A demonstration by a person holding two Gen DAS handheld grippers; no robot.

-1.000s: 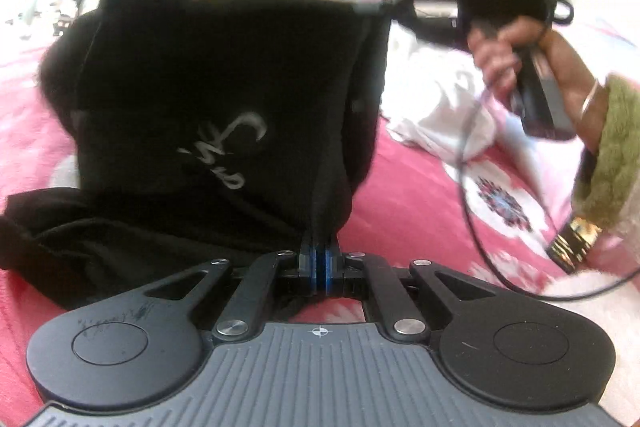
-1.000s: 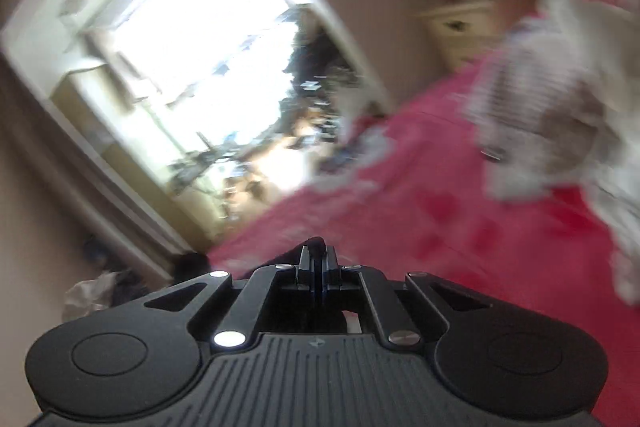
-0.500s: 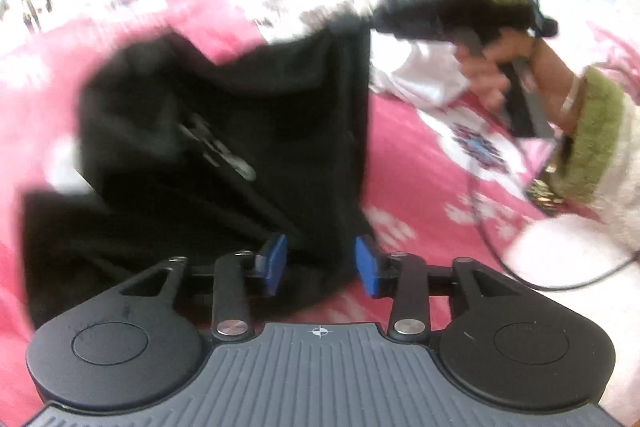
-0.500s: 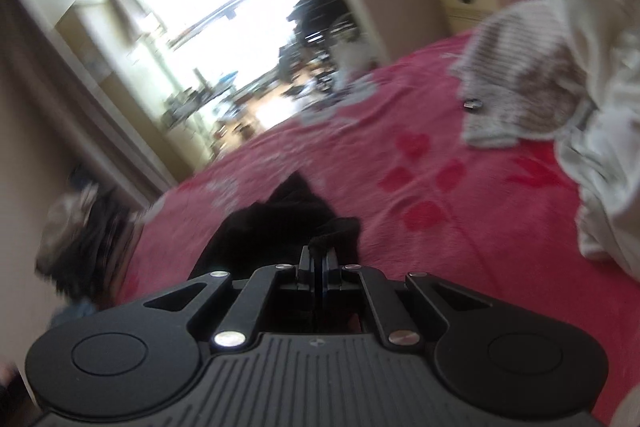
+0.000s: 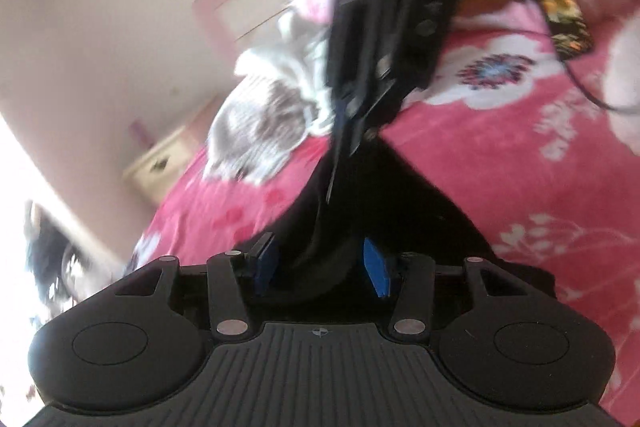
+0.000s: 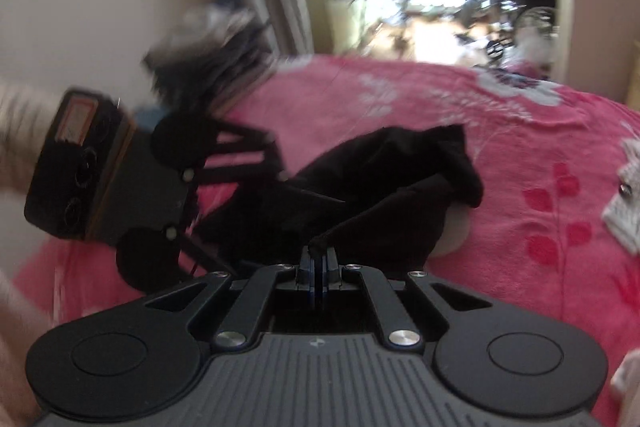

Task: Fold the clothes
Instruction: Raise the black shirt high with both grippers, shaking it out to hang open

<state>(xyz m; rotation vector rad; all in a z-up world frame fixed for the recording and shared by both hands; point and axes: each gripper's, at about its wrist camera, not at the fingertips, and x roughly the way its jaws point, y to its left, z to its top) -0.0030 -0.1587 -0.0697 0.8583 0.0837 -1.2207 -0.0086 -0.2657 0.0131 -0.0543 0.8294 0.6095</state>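
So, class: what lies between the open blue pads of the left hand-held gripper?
Black fabric garment, shown in the left wrist view, sits loose between the blue pads of the left hand-held gripper.

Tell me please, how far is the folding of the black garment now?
Early stage. Done: the black garment lies on the pink blanket, bunched, with no neat fold visible. In hand: the right gripper is shut on one pinch of it; the left gripper is open around the cloth. Left: the folding itself, and the pale clothes behind.
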